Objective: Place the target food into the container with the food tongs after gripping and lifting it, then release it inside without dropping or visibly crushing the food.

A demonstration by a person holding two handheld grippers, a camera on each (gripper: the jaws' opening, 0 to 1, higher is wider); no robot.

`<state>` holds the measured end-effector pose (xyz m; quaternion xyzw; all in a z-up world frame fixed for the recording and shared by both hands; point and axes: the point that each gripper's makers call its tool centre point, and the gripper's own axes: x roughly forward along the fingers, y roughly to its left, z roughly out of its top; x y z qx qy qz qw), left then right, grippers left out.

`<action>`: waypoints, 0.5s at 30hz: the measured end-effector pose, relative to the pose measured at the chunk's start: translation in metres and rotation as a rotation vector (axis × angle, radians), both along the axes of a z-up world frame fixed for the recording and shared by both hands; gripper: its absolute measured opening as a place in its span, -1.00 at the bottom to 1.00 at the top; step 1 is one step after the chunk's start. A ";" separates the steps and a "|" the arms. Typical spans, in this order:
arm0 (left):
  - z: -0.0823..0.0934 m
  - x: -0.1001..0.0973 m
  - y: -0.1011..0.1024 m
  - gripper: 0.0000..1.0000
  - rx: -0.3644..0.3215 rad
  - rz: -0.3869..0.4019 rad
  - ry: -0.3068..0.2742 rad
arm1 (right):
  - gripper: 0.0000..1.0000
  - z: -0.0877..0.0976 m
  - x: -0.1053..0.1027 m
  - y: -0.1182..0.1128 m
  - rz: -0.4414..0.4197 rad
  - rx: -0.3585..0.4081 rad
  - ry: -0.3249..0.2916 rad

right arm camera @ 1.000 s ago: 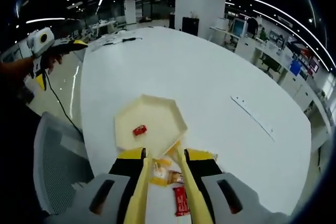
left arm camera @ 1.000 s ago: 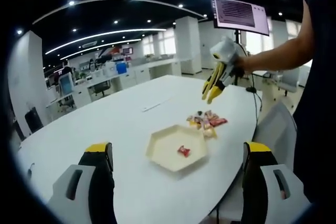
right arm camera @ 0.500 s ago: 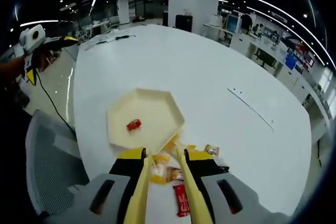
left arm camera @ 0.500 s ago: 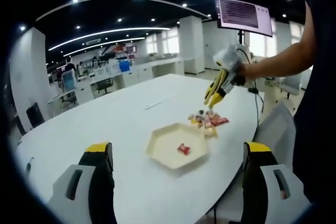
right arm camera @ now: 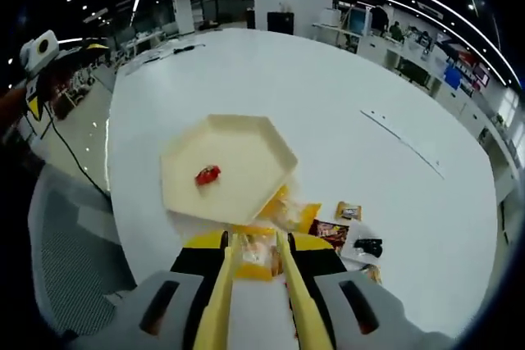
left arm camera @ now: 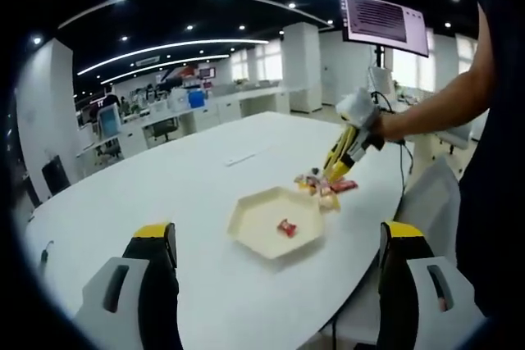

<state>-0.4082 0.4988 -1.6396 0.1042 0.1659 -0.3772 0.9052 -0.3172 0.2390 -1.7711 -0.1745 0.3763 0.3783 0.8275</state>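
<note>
No readable text anywhere. The monitor (left arm camera: 385, 20) is displaying lines too blurred to make out; snack wrappers (right arm camera: 330, 234) past the fingers are showing no legible print.

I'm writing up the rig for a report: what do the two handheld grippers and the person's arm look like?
The left gripper has grey bodies with black jaws capped in yellow. The right gripper has the same grey, black and yellow build and carries long yellow tongs. The person's forearm is bare below a dark top.
</note>
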 end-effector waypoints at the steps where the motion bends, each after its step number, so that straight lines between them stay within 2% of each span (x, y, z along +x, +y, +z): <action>1: -0.001 0.000 0.000 0.98 0.000 0.000 0.002 | -0.45 -0.003 0.000 0.001 0.001 -0.001 0.007; 15: -0.006 -0.001 0.001 0.98 0.008 0.000 0.020 | -0.44 -0.038 0.003 0.002 -0.017 -0.034 0.047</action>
